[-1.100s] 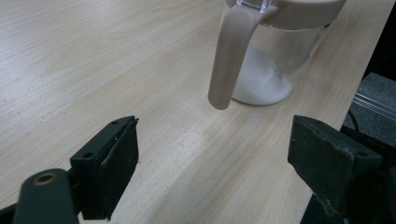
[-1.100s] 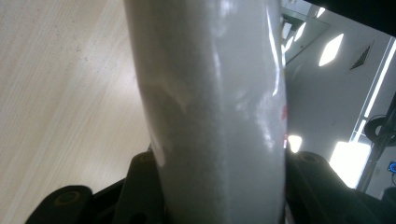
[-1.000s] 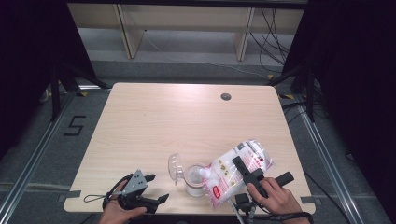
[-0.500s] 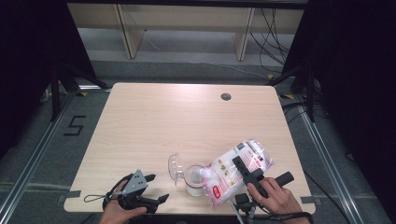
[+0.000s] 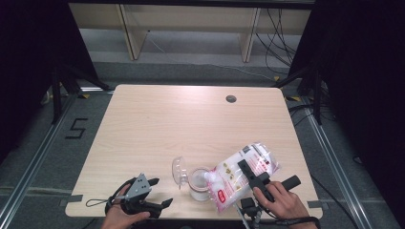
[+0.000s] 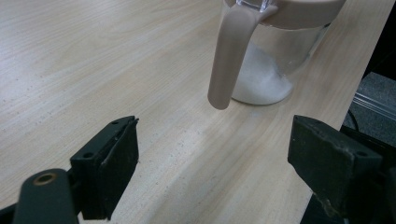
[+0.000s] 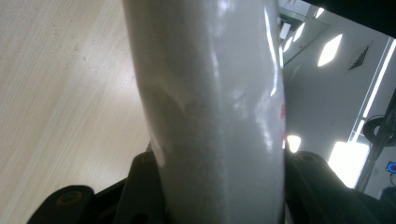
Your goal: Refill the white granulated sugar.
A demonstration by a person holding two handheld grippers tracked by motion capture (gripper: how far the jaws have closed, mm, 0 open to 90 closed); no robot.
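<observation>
The sugar bag [image 5: 241, 174] sits at the table's [image 5: 191, 124] five o'clock edge, tipped mouth-down over the lidded glass jar [image 5: 198, 183], clamped between the right gripper's [image 5: 249, 172] jaws. The left gripper [image 5: 155, 193], at seven o'clock, rests with jaws apart, facing the jar's handle [image 6: 229, 51]. Pouring well likely means keeping the mouth centred over the opening and tilting gently, steadying the jar if it shifts.

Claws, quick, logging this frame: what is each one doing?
Left claw: open, holding nothing, aimed at the jar.
Right claw: closed on the bag, tipped over the jar.
</observation>
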